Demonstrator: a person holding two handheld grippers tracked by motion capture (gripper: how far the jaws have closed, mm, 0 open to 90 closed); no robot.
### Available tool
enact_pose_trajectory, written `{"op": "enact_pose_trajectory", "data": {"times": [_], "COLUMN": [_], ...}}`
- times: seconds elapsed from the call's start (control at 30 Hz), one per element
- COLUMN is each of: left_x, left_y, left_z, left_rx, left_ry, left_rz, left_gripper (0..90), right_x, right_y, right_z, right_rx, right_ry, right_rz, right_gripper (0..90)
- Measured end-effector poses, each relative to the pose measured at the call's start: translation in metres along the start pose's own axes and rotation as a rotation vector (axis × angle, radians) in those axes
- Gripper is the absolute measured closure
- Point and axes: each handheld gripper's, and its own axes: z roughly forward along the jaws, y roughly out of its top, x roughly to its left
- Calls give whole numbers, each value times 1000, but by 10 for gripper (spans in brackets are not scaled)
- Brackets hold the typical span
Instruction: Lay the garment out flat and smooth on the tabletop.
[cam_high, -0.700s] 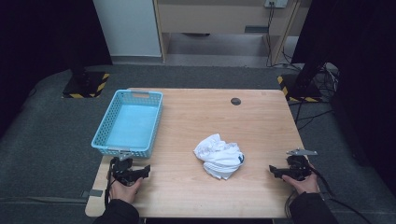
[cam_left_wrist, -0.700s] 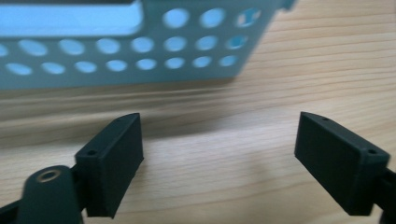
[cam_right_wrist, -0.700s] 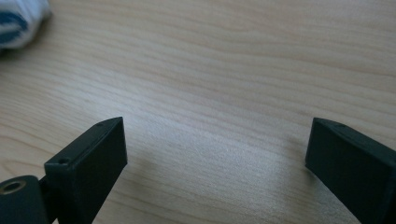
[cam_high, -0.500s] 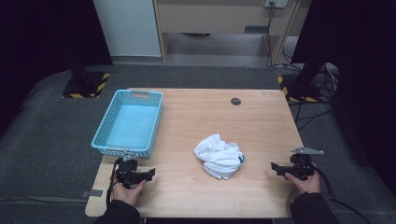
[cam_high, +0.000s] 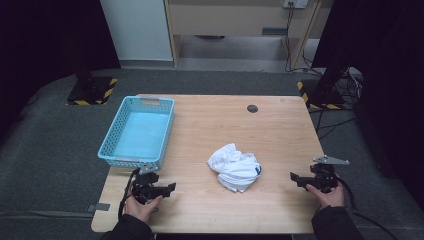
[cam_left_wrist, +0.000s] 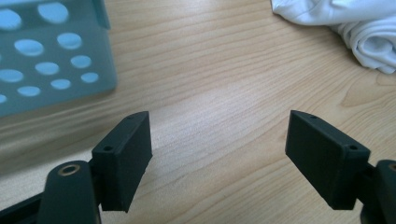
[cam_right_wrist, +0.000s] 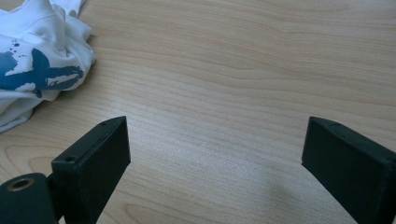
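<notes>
A crumpled white garment with a blue print (cam_high: 235, 167) lies on the wooden table (cam_high: 225, 120), just right of its middle. My left gripper (cam_high: 167, 189) rests near the front left edge and points right toward the garment (cam_left_wrist: 345, 23). It (cam_left_wrist: 219, 140) is open, with bare wood between its jaws. My right gripper (cam_high: 295, 177) sits near the front right edge and points left at the garment (cam_right_wrist: 32, 60). It (cam_right_wrist: 215, 149) is open too, and nothing lies between its jaws. Neither gripper touches the cloth.
An empty light blue plastic basket (cam_high: 111, 134) stands at the table's left, just behind my left gripper; its perforated wall (cam_left_wrist: 46, 60) is close by. A dark round cable hole (cam_high: 252, 108) marks the far side. Stands with striped bases (cam_high: 90, 92) flank the table.
Both hands have shifted only slightly; the left gripper has crept a little to the right. The garment and basket have not moved.
</notes>
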Motion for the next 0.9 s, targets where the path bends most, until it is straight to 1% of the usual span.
{"op": "enact_pose_trajectory", "data": {"times": [0.07,0.13,0.2,0.27,0.3,0.33,0.4,0.47,0.5,0.57,0.63,0.67,0.77,0.9], "left_x": [0,0,1,0,-1,-1,-3,-5,-7,-10,-13,-13,-14,-13], "left_y": [2,3,3,3,4,4,7,9,11,14,17,18,21,22], "left_z": [-1,-2,-3,-5,-6,-6,-7,-8,-8,-9,-9,-10,-9,-8], "left_rx": [-11,-33,-55,-66,-66,-69,-75,-85,-97,-113,-138,-142,-159,-167], "left_ry": [0,7,6,-4,-5,0,32,52,64,83,101,109,112,121], "left_rz": [-5,-21,-37,-57,-61,-57,-41,-26,-8,14,39,47,49,40], "left_gripper": [213,217,218,227,255,248,232,229,228,227,227,227,219,196], "right_x": [1,2,3,3,4,4,5,6,7,8,9,10,12,16], "right_y": [1,2,3,4,5,6,7,8,9,10,13,14,18,21], "right_z": [-1,-1,-1,-2,-2,-3,-3,-3,-3,-4,-4,-4,-3,0], "right_rx": [-7,-9,-6,-8,-14,-19,-24,-28,-29,-32,-43,-51,-65,-62], "right_ry": [5,9,15,19,24,25,27,33,37,42,52,55,65,68], "right_rz": [-5,-11,-22,-26,-24,-26,-23,-27,-31,-36,-39,-39,-39,-44], "right_gripper": [80,80,80,80,79,80,80,81,81,84,92,95,105,105]}}
